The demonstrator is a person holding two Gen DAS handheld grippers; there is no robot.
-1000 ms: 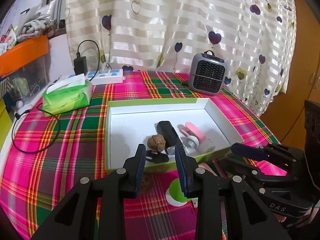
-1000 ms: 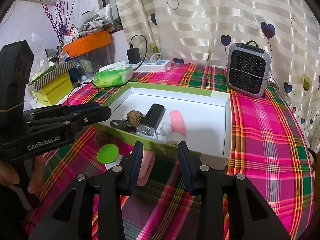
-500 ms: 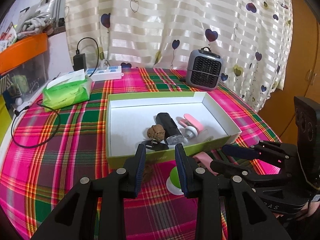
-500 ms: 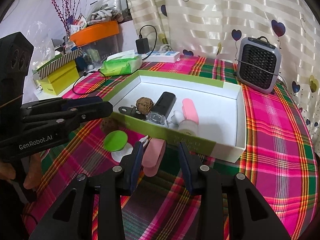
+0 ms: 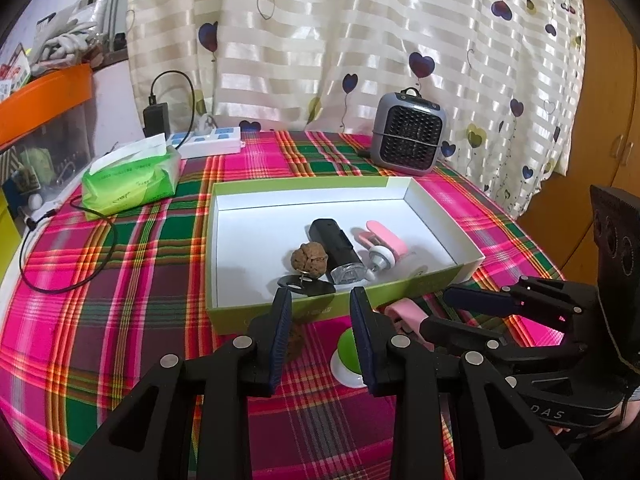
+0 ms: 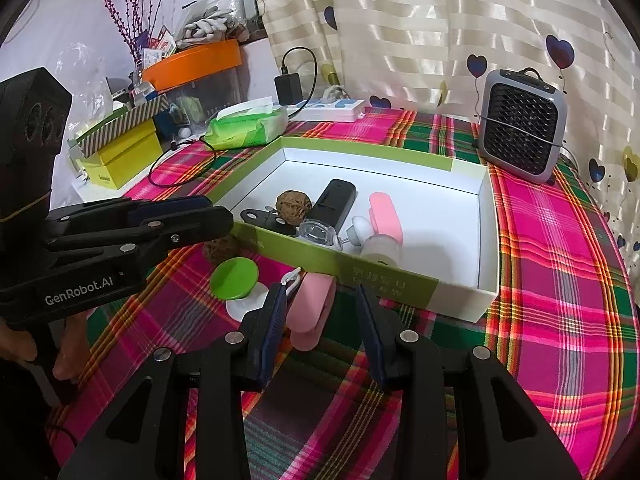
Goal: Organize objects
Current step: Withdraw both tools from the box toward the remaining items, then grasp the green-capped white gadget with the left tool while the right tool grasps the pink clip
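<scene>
a lived-in room of a home, with a cluttered desk by a curtained window

a cream striped satin curtain printed with dark hearts hangs behind a desk under a pink, green and red plaid tablecloth; on the cloth sit a green soft pack of tissues, a white power strip with blue sockets with a black charger plugged in, and a small grey desktop heater with a black grille; an orange-lidded clear storage bin, a yellow cardboard box and purple dried branches crowd the side, and a brown wooden cupboard door stands to the right.
</scene>
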